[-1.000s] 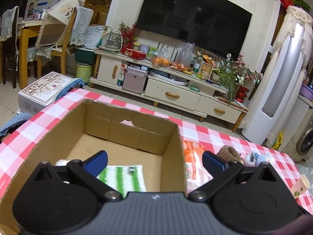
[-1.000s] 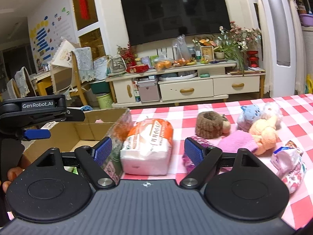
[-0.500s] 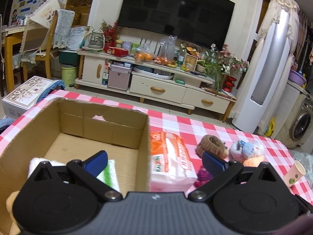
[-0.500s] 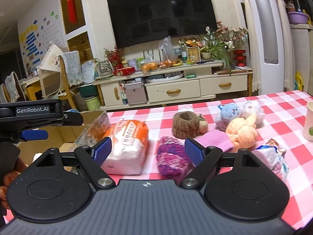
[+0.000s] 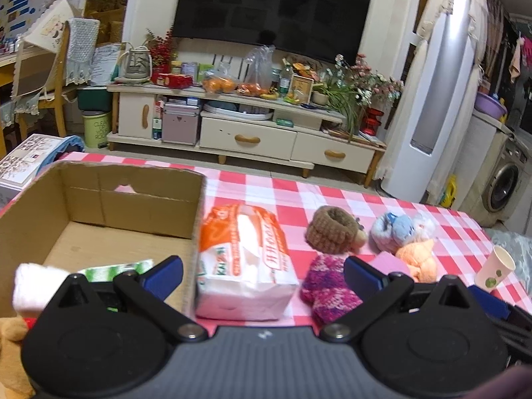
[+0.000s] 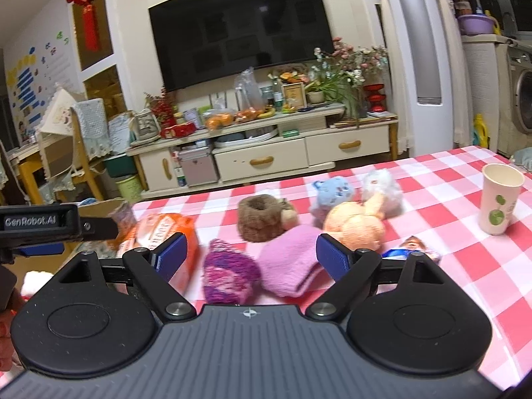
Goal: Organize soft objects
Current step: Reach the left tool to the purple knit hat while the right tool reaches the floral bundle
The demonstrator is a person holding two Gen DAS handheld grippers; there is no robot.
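We read "GenRobot.AI" on the left gripper (image 6: 40, 229) at left edge of right view. Tissue pack (image 5: 244, 262), orange-white, lettering blurred, lies centre beside box (image 5: 99, 206) at left. Both grippers, left and right (image 6: 251, 256), spread, empty. Purple knit (image 6: 229, 274), pink cloth (image 6: 289, 262), plush toys (image 6: 352, 212) centre on red-check tablecloth (image 6: 465, 266). Cup (image 6: 500, 198) right. TV (image 6: 239, 40) and cabinet (image 6: 266, 153) behind.

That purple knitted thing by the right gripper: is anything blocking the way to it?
Nothing visible does. The purple knit lies on the tablecloth just ahead of the open right gripper, with the pink cloth beside it, not in front.
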